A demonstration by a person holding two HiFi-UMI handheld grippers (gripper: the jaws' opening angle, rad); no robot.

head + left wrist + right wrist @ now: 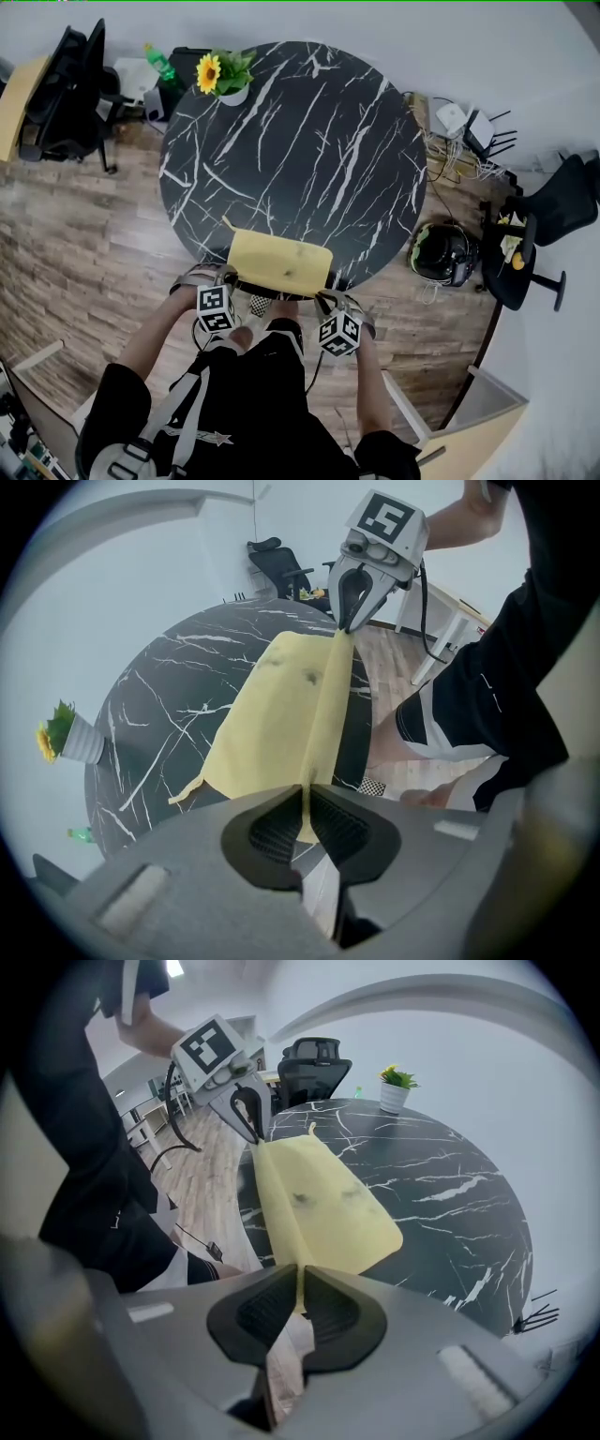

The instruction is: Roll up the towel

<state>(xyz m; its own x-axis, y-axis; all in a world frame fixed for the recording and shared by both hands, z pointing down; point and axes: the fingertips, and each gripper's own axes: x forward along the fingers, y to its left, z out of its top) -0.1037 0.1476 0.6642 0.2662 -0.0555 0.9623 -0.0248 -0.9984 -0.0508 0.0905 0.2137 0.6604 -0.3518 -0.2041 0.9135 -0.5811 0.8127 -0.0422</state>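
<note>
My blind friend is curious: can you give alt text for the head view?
The left gripper and right gripper each pinch a near corner of a yellow towel on a round black table. A sunflower pot stands at the far edge.

Lower centre: yellow cloth towel (279, 262), soft, matt. Centre: round black marble-look table top (309, 141), smooth, white-veined. Left: wood-grain plank floor (84, 253). On the left gripper (307, 803): dark ribbed matt pads, grey matt plastic housing.

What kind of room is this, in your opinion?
Probably an office or workroom. A black swivel chair stands on the wood floor, a router with antennas sits among loose cables by the wall, and a round marble table fills the middle.
</note>
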